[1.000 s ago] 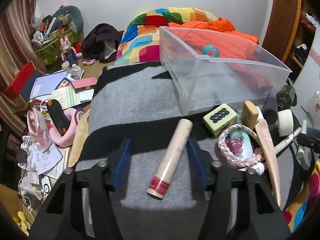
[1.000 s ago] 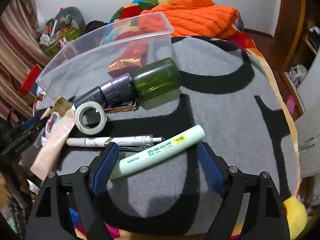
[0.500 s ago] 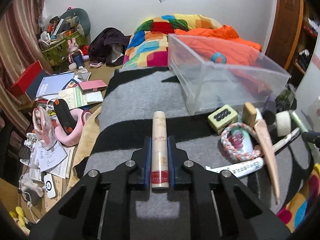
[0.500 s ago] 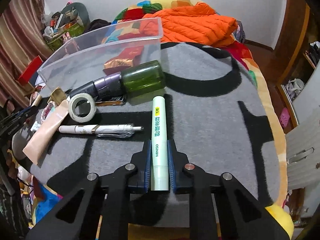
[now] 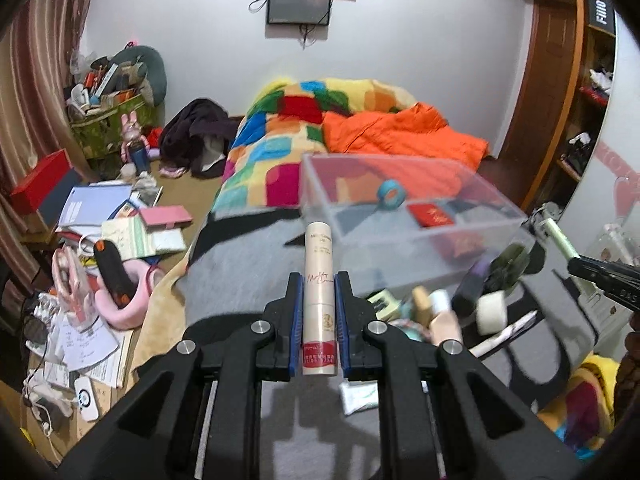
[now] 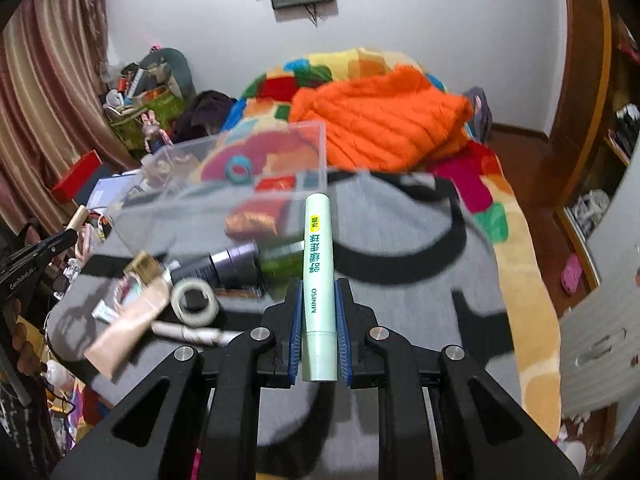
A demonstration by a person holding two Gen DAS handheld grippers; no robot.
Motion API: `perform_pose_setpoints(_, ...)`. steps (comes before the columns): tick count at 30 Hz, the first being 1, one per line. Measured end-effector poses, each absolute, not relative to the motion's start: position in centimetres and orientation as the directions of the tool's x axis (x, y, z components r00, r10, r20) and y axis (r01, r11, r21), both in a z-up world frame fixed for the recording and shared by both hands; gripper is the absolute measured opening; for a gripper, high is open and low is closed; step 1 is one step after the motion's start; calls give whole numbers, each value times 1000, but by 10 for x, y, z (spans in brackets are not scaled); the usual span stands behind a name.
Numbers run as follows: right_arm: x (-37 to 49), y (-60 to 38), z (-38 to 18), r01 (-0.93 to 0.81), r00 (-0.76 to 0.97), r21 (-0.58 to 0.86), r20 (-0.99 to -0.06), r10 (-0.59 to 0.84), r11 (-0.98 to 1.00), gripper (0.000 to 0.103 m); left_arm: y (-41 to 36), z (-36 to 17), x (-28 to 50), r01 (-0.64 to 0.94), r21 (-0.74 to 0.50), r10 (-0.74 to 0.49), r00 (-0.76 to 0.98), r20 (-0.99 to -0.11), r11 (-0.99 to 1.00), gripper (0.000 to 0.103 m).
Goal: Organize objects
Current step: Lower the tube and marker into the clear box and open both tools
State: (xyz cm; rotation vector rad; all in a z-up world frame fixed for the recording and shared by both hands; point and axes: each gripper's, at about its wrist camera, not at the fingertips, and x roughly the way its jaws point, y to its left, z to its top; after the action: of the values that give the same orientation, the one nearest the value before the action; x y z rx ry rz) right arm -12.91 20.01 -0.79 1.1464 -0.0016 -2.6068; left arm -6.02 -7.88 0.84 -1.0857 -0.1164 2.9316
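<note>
Between left hand-held gripper (image 5: 319,312) pads: beige tube (image 5: 319,296) pinched; right hand-held gripper (image 6: 319,314): green tube (image 6: 318,280) pinched

Cream tube (image 5: 319,296) with red band, pale green tube (image 6: 318,292) with green lettering, blue-padded black grippers, clear bin (image 5: 408,216), grey-and-black blanket (image 6: 400,248), orange jacket (image 6: 380,120) at upper centre
</note>
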Motion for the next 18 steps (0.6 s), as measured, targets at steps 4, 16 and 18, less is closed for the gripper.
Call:
perform_pose_setpoints(4, -143, 190, 6, 296, -659, 120, -693, -294, -948, 14, -69, 20, -69, -9, -88, 63, -771, -634, -996, 15)
perform_pose_setpoints(16, -201, 164, 14, 349, -620, 176, -694, -367, -920, 14, -53, 25, -117, -33, -145, 122, -735, -667, -989, 14)
perform_pose_setpoints(18, -212, 159, 12, 356, -610, 178, -700, -372, -917, 14, -52, 22, -127, -28, -148, 122, -723, -680, -989, 15)
